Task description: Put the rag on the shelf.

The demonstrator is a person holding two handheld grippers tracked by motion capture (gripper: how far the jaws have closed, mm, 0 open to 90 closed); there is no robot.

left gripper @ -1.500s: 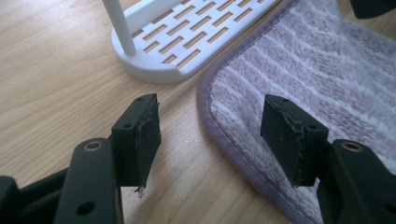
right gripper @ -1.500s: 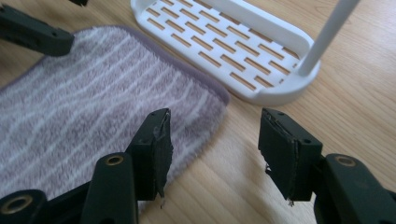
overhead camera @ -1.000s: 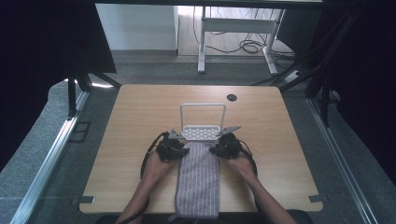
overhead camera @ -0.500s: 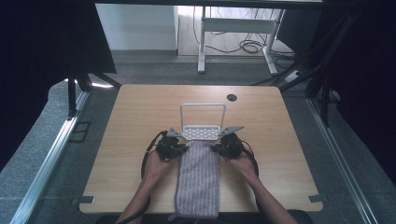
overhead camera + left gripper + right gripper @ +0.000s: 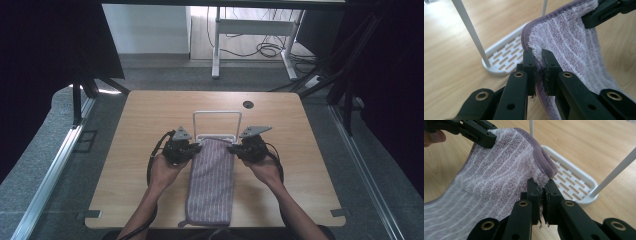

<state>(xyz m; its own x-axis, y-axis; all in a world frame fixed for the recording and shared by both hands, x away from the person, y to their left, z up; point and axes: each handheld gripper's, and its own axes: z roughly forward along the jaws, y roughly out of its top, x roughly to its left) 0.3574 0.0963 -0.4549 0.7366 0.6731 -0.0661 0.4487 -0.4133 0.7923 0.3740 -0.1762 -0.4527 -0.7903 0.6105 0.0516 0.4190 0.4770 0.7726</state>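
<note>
A purple towel with white stripes (image 5: 211,180) lies lengthwise on the wooden table, its far end lifted at the white rack (image 5: 217,125). My left gripper (image 5: 196,147) is shut on the towel's far left corner (image 5: 537,60). My right gripper (image 5: 233,148) is shut on the far right corner (image 5: 541,182). The towel's far edge (image 5: 544,162) sags between them, just in front of the rack's slotted base (image 5: 504,53). In the left gripper view the right gripper's jaw tip (image 5: 599,15) shows at the top right. The left gripper's jaw tip (image 5: 479,135) shows top left in the right gripper view.
The rack has a thin white hoop (image 5: 218,113) rising from a slotted tray (image 5: 571,182). A dark cable hole (image 5: 248,104) sits at the table's far side. Bare wood (image 5: 320,150) lies left and right of the towel. A white desk frame (image 5: 250,30) stands beyond the table.
Both grippers have edged slightly forward toward the rack with the towel's far end held between them. The towel's near end stays at the table's front edge.
</note>
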